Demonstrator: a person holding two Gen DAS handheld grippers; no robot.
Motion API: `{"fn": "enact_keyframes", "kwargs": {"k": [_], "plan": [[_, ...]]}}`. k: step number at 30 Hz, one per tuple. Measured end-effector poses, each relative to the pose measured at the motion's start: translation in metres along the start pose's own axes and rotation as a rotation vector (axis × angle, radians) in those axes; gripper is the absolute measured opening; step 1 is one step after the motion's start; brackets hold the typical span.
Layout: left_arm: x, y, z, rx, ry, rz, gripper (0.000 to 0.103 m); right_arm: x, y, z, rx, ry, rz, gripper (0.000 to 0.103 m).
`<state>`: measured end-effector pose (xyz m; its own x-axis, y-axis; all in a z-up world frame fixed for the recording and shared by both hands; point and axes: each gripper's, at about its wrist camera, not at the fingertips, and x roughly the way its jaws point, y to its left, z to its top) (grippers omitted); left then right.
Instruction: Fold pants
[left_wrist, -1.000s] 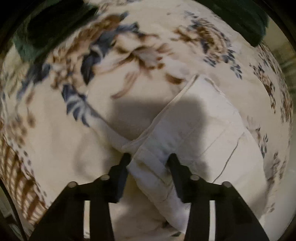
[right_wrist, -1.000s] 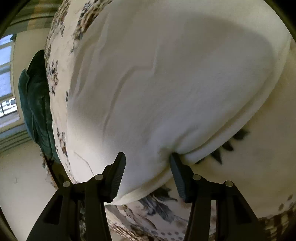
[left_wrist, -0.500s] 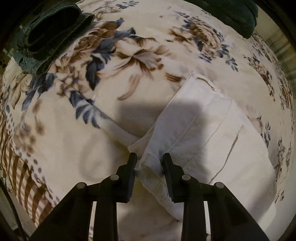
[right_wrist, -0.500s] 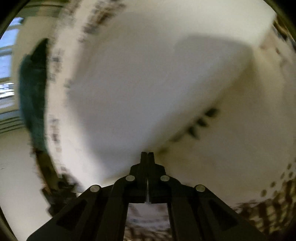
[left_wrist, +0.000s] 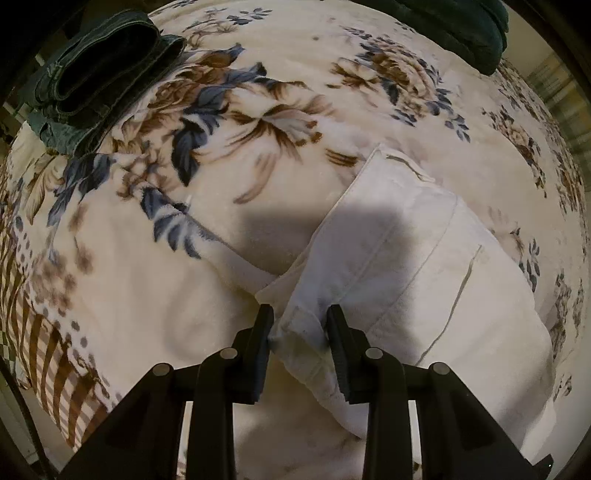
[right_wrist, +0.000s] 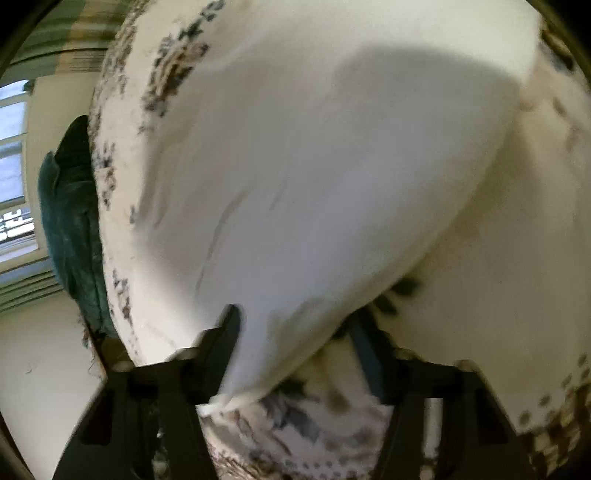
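No brand, label or writing could be read on anything in either view.

The white pants (left_wrist: 417, 266) lay on a floral blanket (left_wrist: 258, 122), partly folded. In the left wrist view their long axis ran diagonally, from a hemmed end at upper centre down toward the lower right.

The left gripper (left_wrist: 300, 326) pointed down at the near edge of the pants, and its 2 pads pinched a bunched fold of the white cloth between them.

The right wrist view was blurred. The right gripper (right_wrist: 295, 332) had its jaws opening, with the rounded edge of the pants (right_wrist: 314, 177) lying between the 2 fingers; the pads no longer looked pressed on it.

Folded dark jeans (left_wrist: 99, 74) lay at the blanket's upper left, well apart from the pants, and a dark green cushion (left_wrist: 461, 26) at its upper right.
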<state>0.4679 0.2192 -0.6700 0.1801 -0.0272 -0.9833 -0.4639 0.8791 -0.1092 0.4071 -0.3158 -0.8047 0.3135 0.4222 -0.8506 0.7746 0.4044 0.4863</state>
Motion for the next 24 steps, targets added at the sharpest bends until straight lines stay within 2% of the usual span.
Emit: {"fn": "enact_keyframes", "kwargs": {"k": [5, 8, 10, 13, 15, 16, 17, 18, 19, 20, 21, 22, 24], "plan": [[-0.008, -0.005, -0.004, 0.044, -0.007, 0.031, 0.027, -0.025, 0.014, -0.015, -0.096, -0.056, -0.052, 0.013], [-0.005, -0.004, -0.009, 0.063, -0.004, 0.052, 0.027, -0.026, 0.000, -0.022, -0.096, -0.050, -0.083, 0.011], [0.004, 0.000, -0.009, 0.044, 0.028, 0.050, 0.030, -0.017, -0.009, -0.020, -0.068, -0.046, -0.088, 0.011], [-0.004, 0.000, -0.008, 0.015, 0.022, 0.052, 0.037, -0.009, -0.025, -0.011, -0.025, 0.005, -0.026, 0.016], [-0.020, -0.010, -0.012, 0.065, -0.012, 0.083, 0.037, -0.020, -0.027, -0.008, -0.036, 0.014, 0.041, 0.021], [-0.030, -0.018, -0.017, 0.101, -0.035, 0.112, 0.038, -0.026, -0.027, -0.006, -0.053, 0.005, 0.059, 0.026], [-0.039, -0.025, -0.023, 0.139, -0.061, 0.131, 0.038, -0.036, -0.027, -0.005, -0.076, -0.020, 0.076, 0.040], [-0.049, -0.035, -0.032, 0.177, -0.087, 0.151, 0.046, -0.049, -0.029, -0.003, -0.096, -0.054, 0.097, 0.055], [-0.059, -0.045, -0.042, 0.209, -0.111, 0.159, 0.062, -0.062, -0.032, -0.002, -0.110, -0.088, 0.114, 0.061], [-0.066, -0.054, -0.051, 0.229, -0.128, 0.156, 0.072, -0.079, -0.037, 0.001, -0.126, -0.124, 0.134, 0.068], [-0.074, -0.068, -0.065, 0.252, -0.140, 0.145, 0.090, -0.093, -0.043, 0.007, -0.134, -0.144, 0.139, 0.069], [-0.077, -0.079, -0.076, 0.266, -0.141, 0.135, 0.094, -0.103, -0.050, 0.011, -0.131, -0.152, 0.131, 0.069], [-0.081, -0.110, -0.098, 0.293, -0.149, 0.099, 0.095, -0.133, -0.075, 0.033, -0.077, -0.200, 0.136, 0.069]]}}
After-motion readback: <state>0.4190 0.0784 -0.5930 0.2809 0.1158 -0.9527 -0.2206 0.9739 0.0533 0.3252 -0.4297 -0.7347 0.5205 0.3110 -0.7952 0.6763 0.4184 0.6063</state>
